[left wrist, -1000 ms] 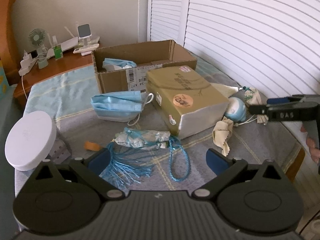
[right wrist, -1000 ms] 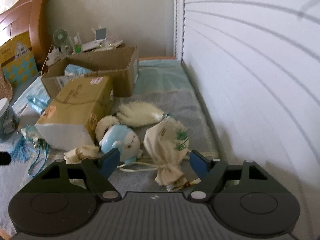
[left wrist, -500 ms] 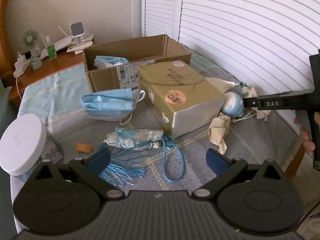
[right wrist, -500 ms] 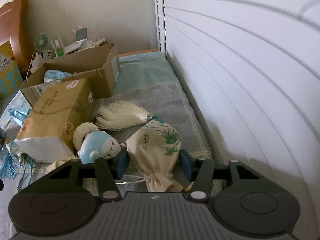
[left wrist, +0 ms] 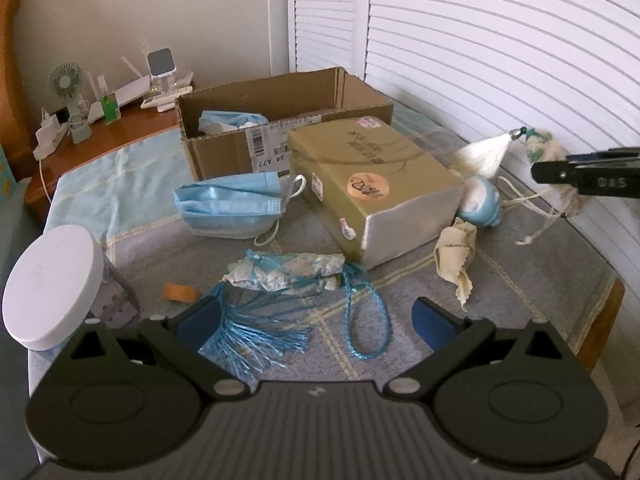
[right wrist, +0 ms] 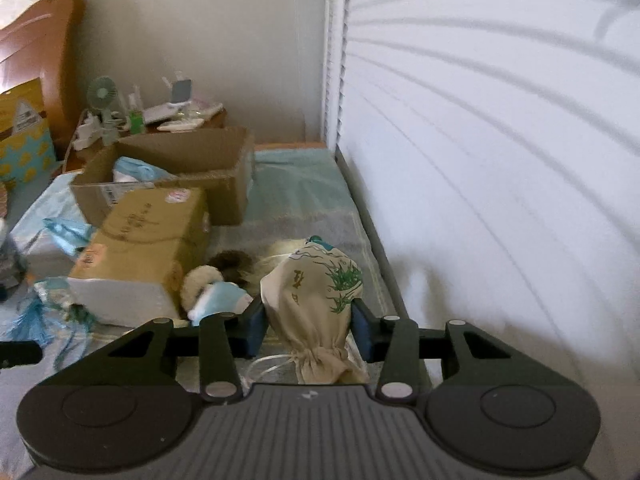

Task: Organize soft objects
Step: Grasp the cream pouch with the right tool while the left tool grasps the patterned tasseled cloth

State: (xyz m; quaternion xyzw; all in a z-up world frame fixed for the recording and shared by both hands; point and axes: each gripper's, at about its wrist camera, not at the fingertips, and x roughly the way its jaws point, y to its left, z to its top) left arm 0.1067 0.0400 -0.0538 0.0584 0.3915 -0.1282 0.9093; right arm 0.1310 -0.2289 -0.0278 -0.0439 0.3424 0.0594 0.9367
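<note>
Through the left wrist camera, you are holding the left gripper (left wrist: 316, 320) low over the grey checked cloth (left wrist: 520, 292), its blue fingers spread wide with nothing between them. Just ahead of them a blue tassel sachet (left wrist: 280, 276) is lying on the cloth, with a pile of blue face masks (left wrist: 230, 208) and a tan paper-wrapped package (left wrist: 376, 184) beyond, and the open cardboard box (left wrist: 280, 108) behind those. At the right edge, your right gripper (left wrist: 560, 170) is carrying a cream drawstring pouch (left wrist: 542, 148) clear of the cloth, its white tassel (left wrist: 484, 156) and cords dangling.

Through the right wrist camera, your right gripper's jaws have just been closing, and the pads are now pinching the cream drawstring pouch (right wrist: 316, 304) across its belly, the gathered neck hanging toward the camera. A small blue-and-white plush doll (right wrist: 216, 298) is lying beside the package.

You appear to be in the lift-and-carry step. The next move likely calls for swinging the pouch over the package to the cardboard box (right wrist: 172, 180), keeping the trailing tassel from snagging, then opening the jaws above it
</note>
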